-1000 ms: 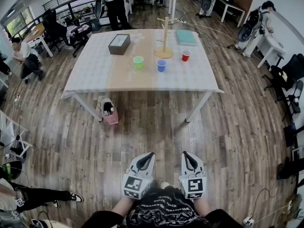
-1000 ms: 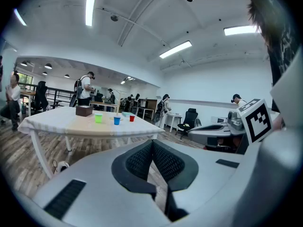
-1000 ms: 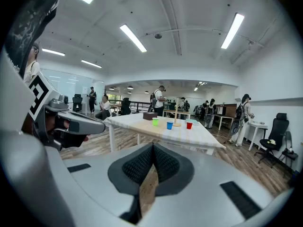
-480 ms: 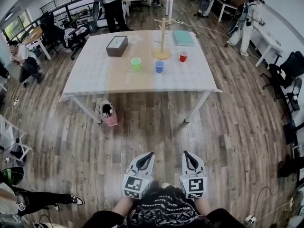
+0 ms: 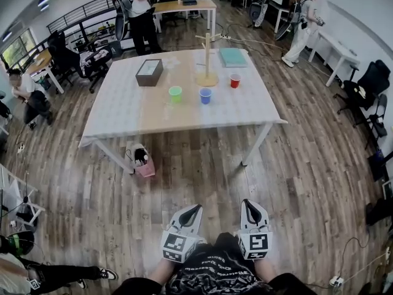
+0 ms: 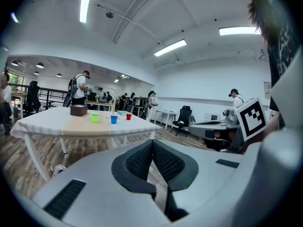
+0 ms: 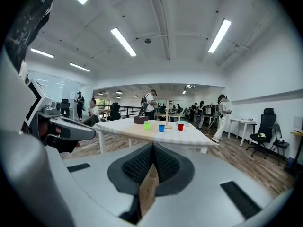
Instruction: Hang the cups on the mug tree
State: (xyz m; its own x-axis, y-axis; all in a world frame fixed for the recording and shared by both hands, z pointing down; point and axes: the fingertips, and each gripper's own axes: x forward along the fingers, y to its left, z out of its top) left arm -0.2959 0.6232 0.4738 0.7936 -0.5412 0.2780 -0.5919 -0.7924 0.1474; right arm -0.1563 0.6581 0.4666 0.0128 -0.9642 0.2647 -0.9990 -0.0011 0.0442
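Closest in: the person's dark patterned shirt [image 5: 212, 274] at the bottom edge of the head view, forearms held out low in front.

Left gripper [image 5: 197, 207]: held low over the wooden floor [image 5: 202, 177], well short of the table. Jaws closed, ribbed pads meeting at the tips, nothing between them. Marker cube facing up.

Right gripper [image 5: 247, 202]: just beside the left one, level with it and pointing the same way. Jaws closed tip to tip, holding nothing; only floor shows through the slit below the tips.

Next out: a small pink basket [image 5: 143, 157] on the floor by the table's near left leg.

Table [image 5: 129, 106]: white legs, pale cloth on top. All cups stand upright on it, apart from one another. Green cup [image 5: 175, 93] left of centre. Blue cup [image 5: 206, 95] just right of it, in front of the tree's base. Red cup [image 5: 235, 80] further right and a little further back.

Mug tree [image 5: 207, 55]: wooden post with pegs on a round base, standing upright behind the blue cup. Pegs bare.

Also on the table: a dark brown box [image 5: 149, 72] towards the far left and a teal book [image 5: 233, 56] at the far right.

Beyond: more desks, office chairs and several people standing or sitting round the room.
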